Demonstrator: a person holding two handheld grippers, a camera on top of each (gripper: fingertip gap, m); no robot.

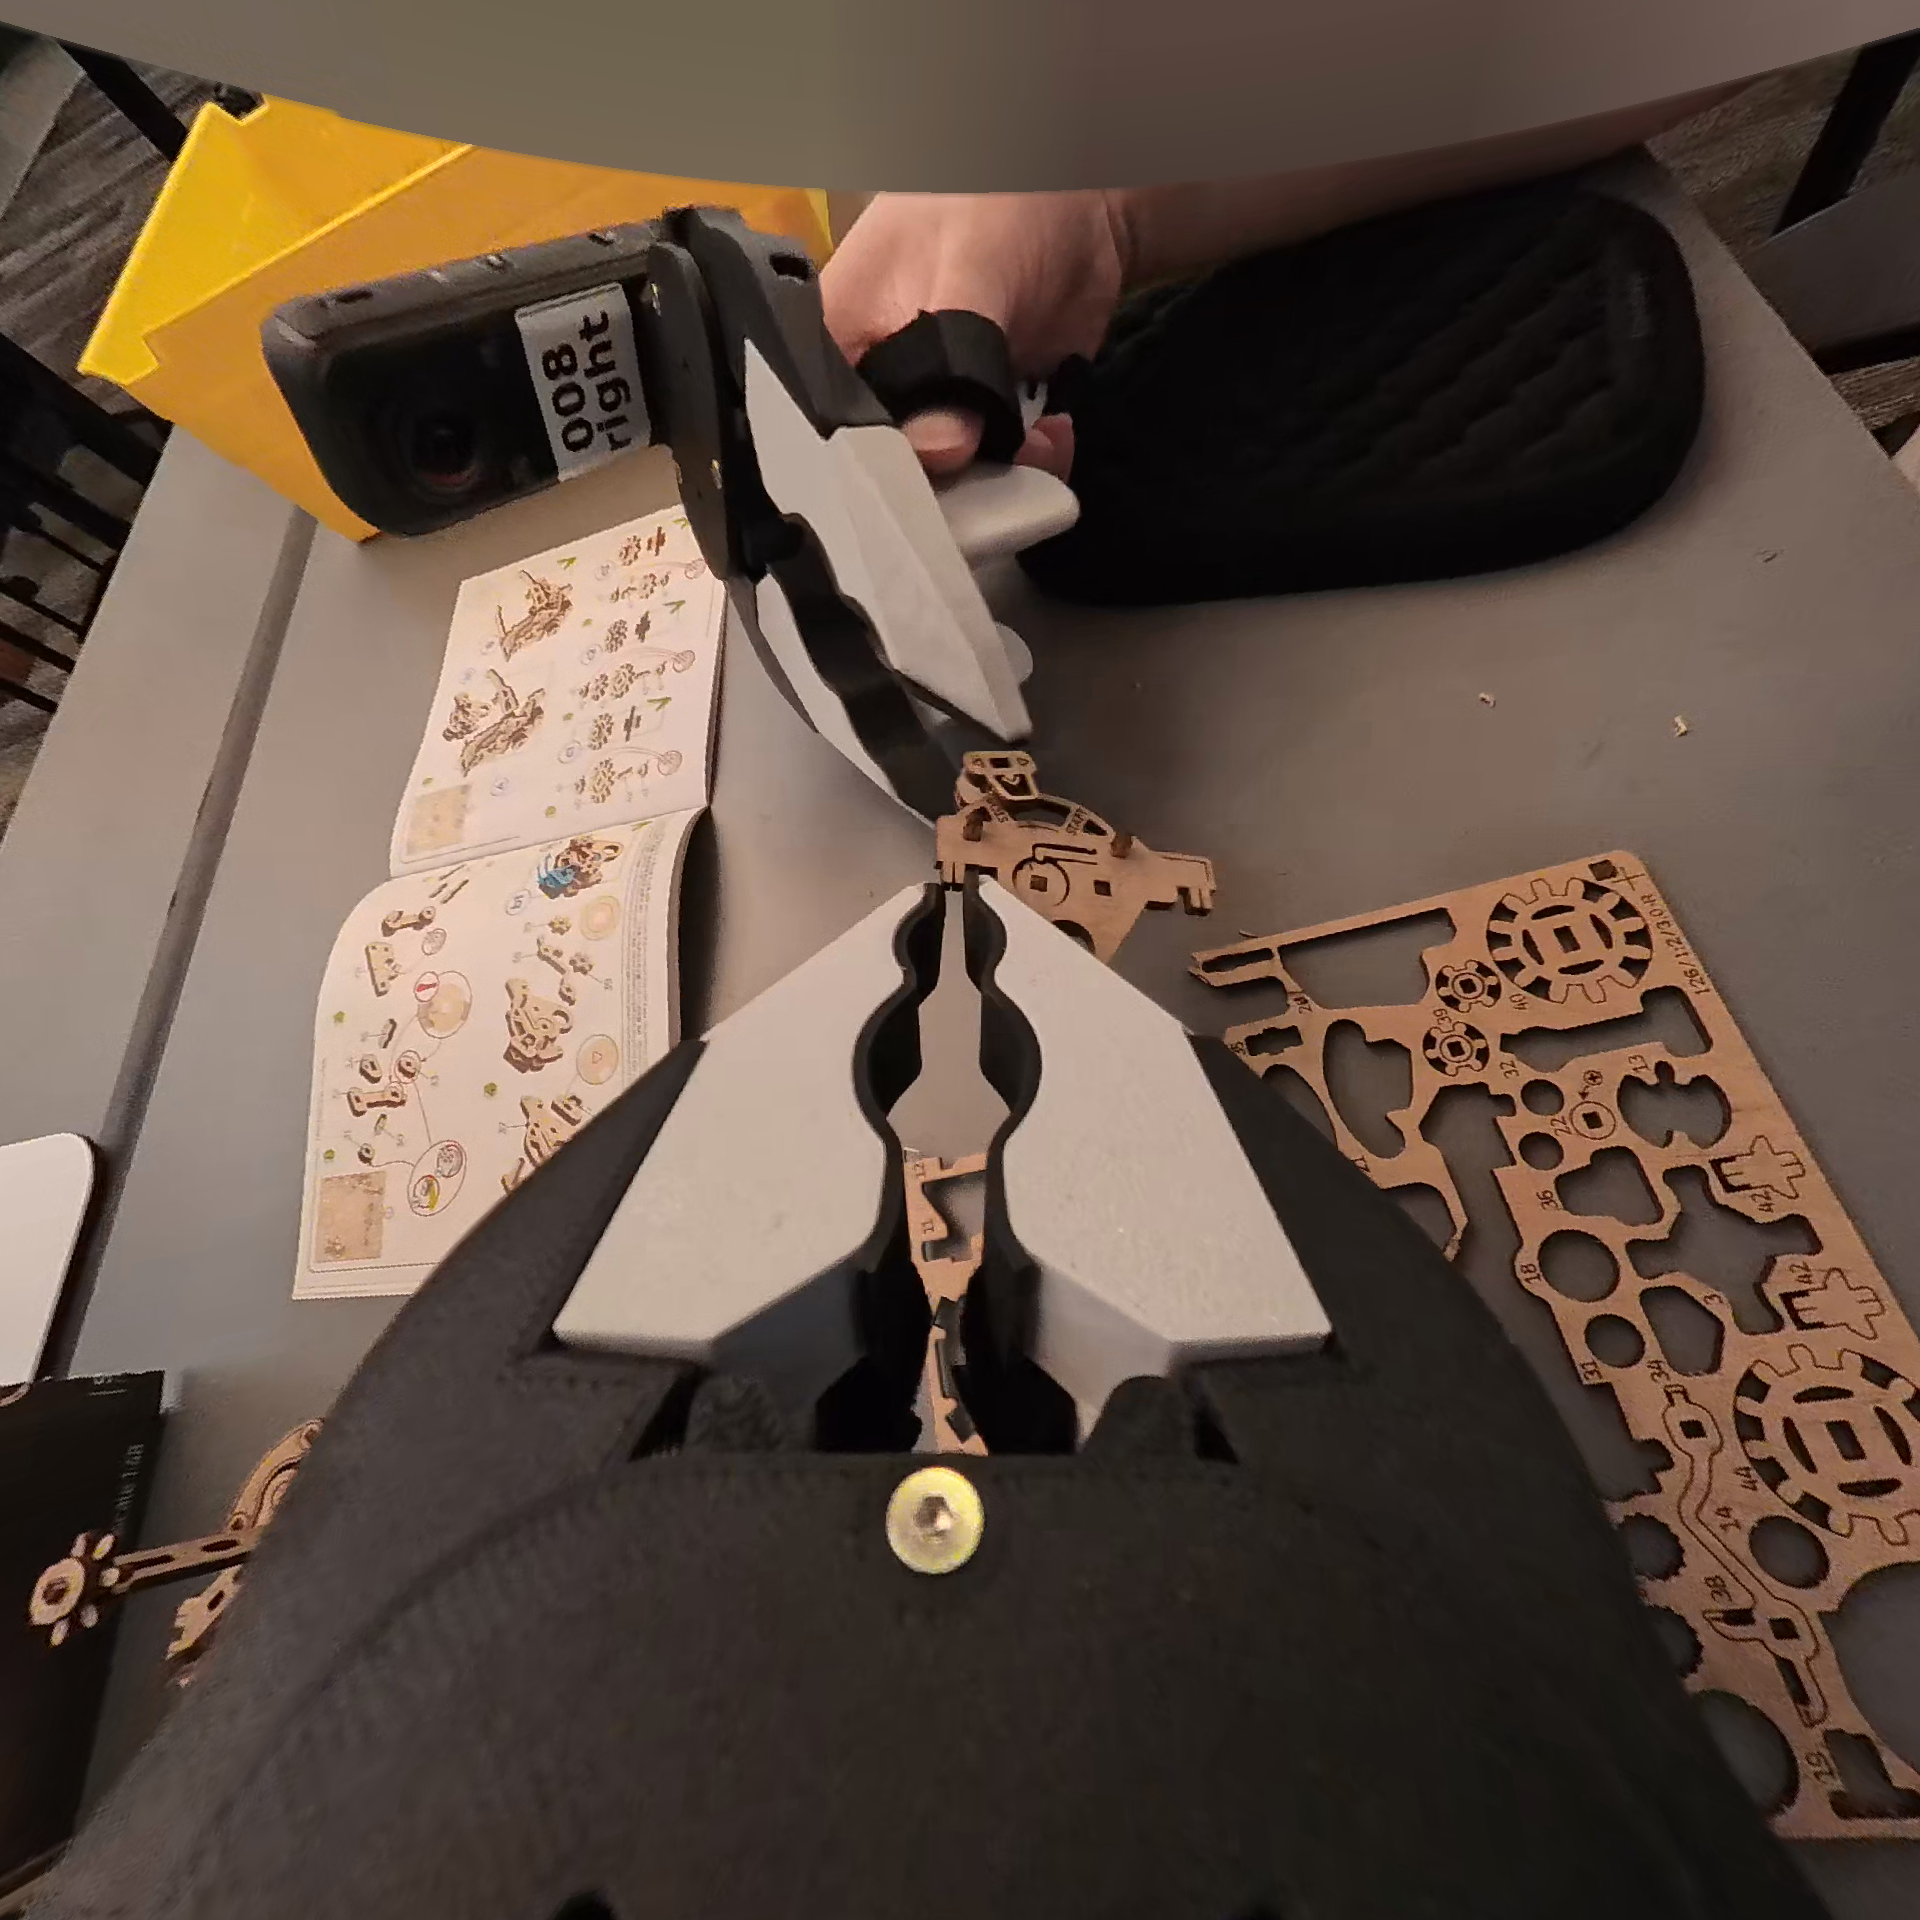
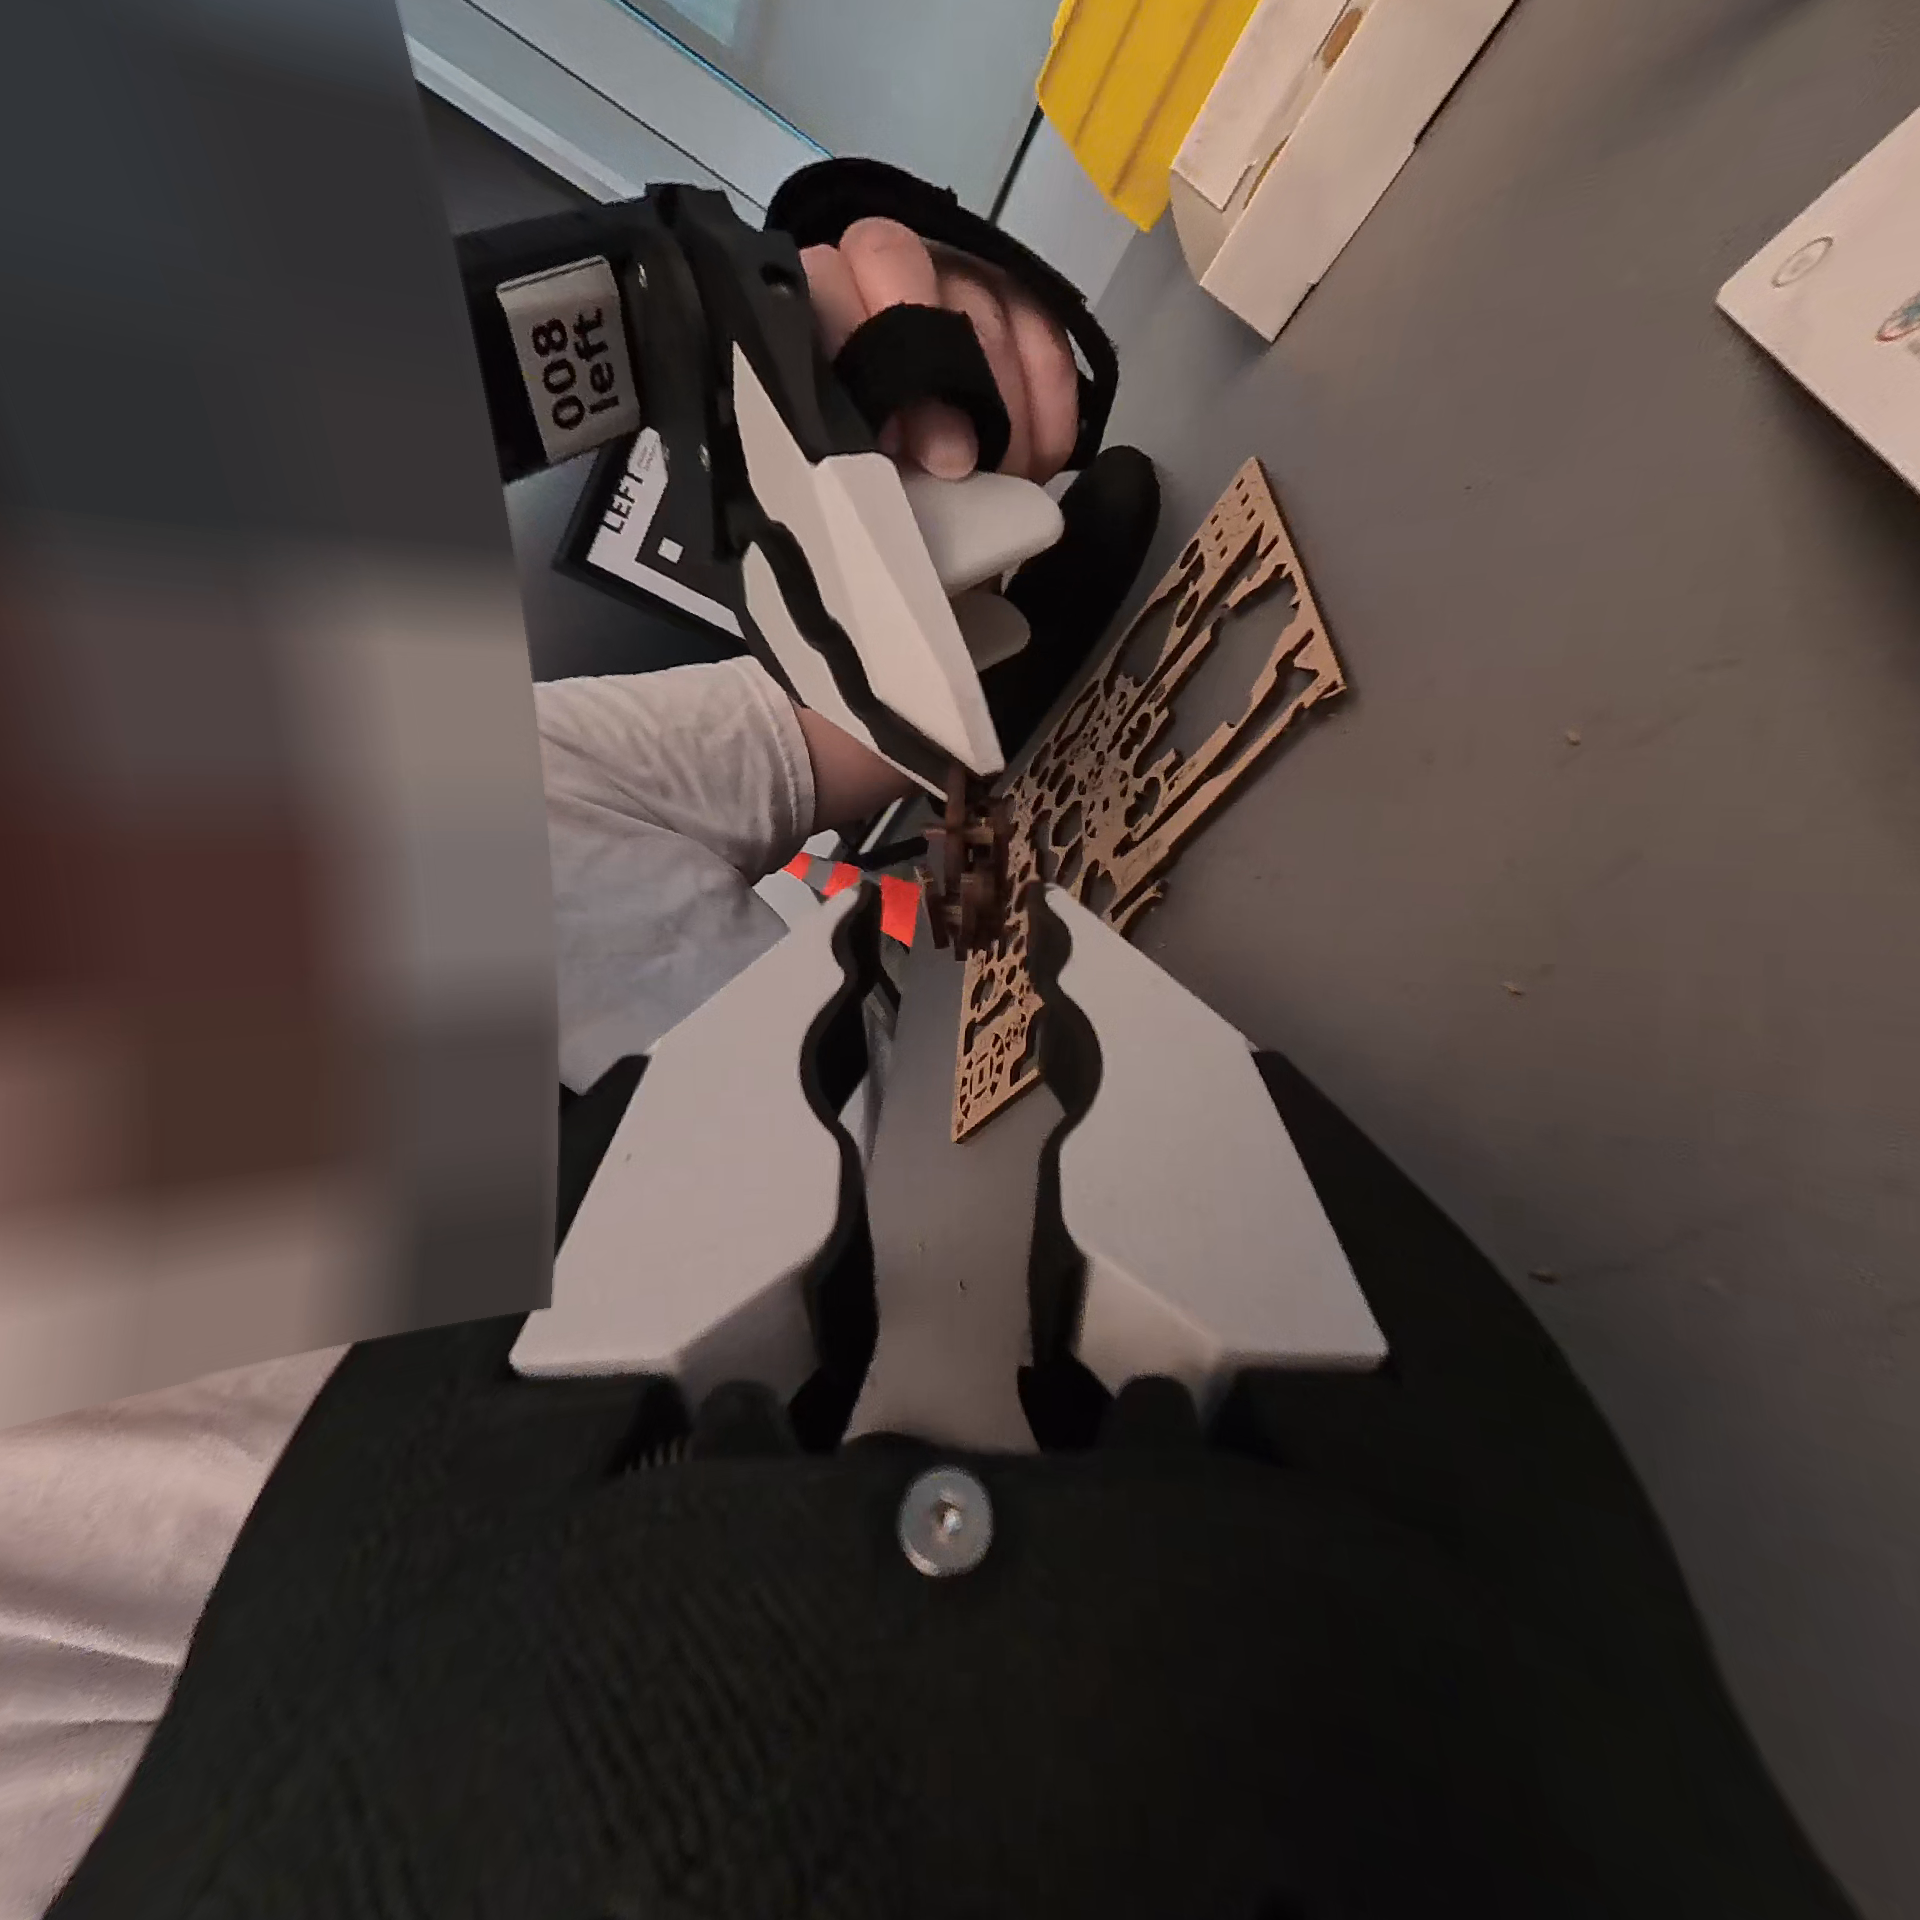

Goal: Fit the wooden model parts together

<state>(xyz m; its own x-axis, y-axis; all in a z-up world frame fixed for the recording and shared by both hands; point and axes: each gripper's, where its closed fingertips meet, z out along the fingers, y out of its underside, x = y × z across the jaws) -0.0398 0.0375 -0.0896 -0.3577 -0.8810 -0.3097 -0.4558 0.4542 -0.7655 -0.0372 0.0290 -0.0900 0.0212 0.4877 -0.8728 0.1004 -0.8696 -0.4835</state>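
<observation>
At frame centre, the wooden model (image 1: pixel 1049 862) is gripped at its lower left edge by the nearly closed left tongs (image 1: pixel 945 888). The right tongs (image 1: pixel 987 769) are clamped on its top. The punched wooden sheet (image 1: pixel 1621 1247) lies on the desk (image 1: pixel 1351 727), lower right.

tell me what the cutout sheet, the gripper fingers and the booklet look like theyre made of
Cutout sheet: thin plywood, matte tan; dark, seemingly laser-burnt edges.
Left gripper fingers: probably 3D-printed plastic, matte grey over black; faint layer texture on the black body.
Booklet: printed paper, slight sheen, folded open at its spine.
</observation>
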